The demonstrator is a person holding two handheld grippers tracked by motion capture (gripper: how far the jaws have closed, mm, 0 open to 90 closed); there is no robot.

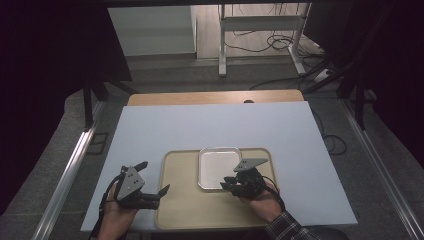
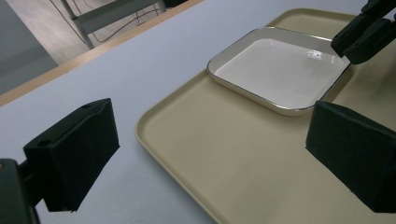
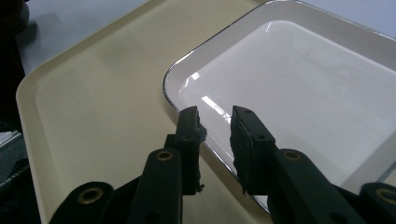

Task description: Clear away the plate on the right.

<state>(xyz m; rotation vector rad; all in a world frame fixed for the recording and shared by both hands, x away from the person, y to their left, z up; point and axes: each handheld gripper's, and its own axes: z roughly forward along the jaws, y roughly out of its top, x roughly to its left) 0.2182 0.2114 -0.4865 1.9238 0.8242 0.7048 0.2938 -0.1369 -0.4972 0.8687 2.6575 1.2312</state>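
Note:
A white square plate with a silver rim lies at the far middle of a beige tray. My right gripper is at the plate's near edge. In the right gripper view its jaws stand a narrow gap apart, one on each side of the plate rim, above the tray. My left gripper hovers wide open at the tray's left edge, holding nothing. The left gripper view looks across the tray to the plate and the right gripper.
The tray sits at the near edge of a white tabletop with a wooden strip behind it. Beyond are a metal table frame and cables on the floor. Metal rails run along both sides.

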